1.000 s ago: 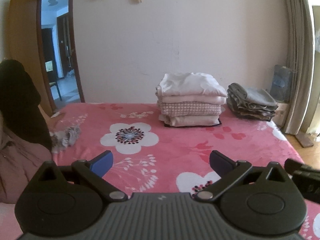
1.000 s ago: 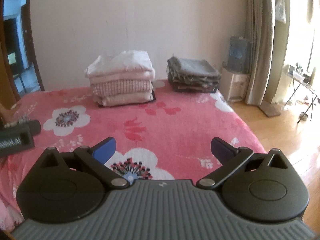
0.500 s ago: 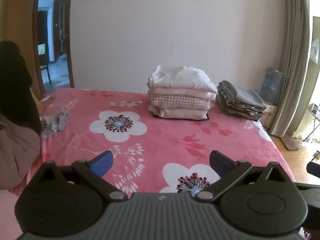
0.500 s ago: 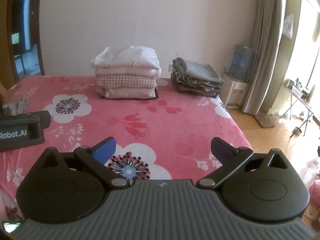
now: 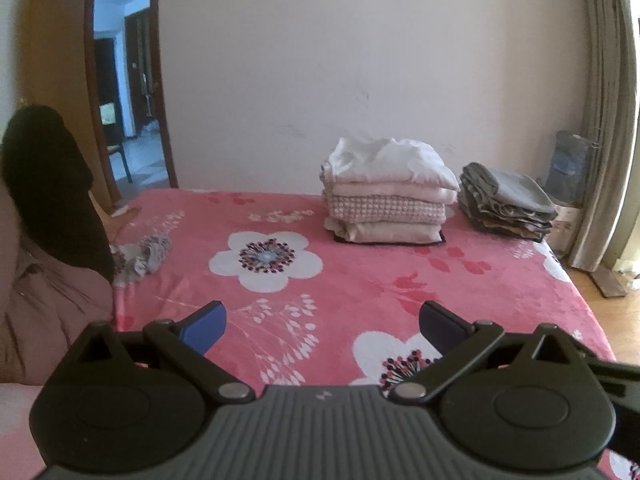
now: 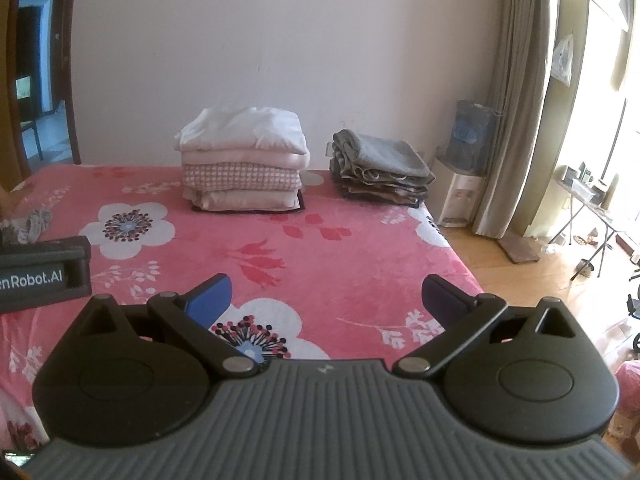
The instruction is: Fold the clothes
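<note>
Plushy, seemingly fleece bedspread (image 6: 360,240); matt cloth stacks (image 6: 244,160); glossy wooden floor (image 6: 520,280).

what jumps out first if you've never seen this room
The pink floral blanket covering the bed dominates. At its far edge by the wall sit two folded stacks: a tall cream and pink stack and, to its right, a lower grey stack. A small crumpled grey garment lies unfolded near the bed's left edge.

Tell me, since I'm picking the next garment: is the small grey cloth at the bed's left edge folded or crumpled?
Crumpled. The small grey cloth lies bunched in an uneven heap on the pink floral blanket, without flat layers.
</note>
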A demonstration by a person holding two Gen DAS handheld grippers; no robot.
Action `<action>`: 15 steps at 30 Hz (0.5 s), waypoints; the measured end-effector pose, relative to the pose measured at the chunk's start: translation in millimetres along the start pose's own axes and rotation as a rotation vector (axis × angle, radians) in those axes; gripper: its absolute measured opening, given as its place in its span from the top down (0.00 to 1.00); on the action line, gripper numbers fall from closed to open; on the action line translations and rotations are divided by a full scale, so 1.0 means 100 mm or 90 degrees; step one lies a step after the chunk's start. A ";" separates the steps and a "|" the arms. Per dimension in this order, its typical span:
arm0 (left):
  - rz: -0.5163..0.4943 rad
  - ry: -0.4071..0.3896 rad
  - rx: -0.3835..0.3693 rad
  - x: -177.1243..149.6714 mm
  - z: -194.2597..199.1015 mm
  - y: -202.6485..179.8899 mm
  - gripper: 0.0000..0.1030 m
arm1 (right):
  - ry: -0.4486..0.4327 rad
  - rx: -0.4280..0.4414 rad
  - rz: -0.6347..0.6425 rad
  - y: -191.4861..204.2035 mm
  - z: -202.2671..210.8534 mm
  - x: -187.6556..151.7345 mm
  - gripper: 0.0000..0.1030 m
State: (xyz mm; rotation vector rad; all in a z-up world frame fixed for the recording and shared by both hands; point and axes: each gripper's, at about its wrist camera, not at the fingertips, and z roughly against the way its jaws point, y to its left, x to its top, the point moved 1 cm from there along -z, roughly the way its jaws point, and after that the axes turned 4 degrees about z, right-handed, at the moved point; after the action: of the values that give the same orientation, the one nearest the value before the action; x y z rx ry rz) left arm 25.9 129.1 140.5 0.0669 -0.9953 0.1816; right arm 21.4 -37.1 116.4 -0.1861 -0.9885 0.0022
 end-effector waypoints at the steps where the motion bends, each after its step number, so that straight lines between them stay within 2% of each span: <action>1: 0.000 -0.005 0.003 0.01 0.01 0.00 0.00 | 0.001 -0.002 0.001 0.00 0.00 0.00 0.01; 6: -0.003 -0.015 0.020 0.08 0.00 0.00 0.00 | 0.014 0.000 0.010 -0.01 -0.03 0.01 0.01; 15: 0.008 0.009 0.021 0.07 -0.01 0.03 0.00 | -0.016 -0.011 -0.002 -0.06 0.10 0.08 0.01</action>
State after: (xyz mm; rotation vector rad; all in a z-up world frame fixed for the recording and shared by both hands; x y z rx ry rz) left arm 29.5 132.5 146.0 0.0893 -0.9785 0.2095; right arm 16.7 -40.8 129.1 -0.2011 -1.0139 -0.0070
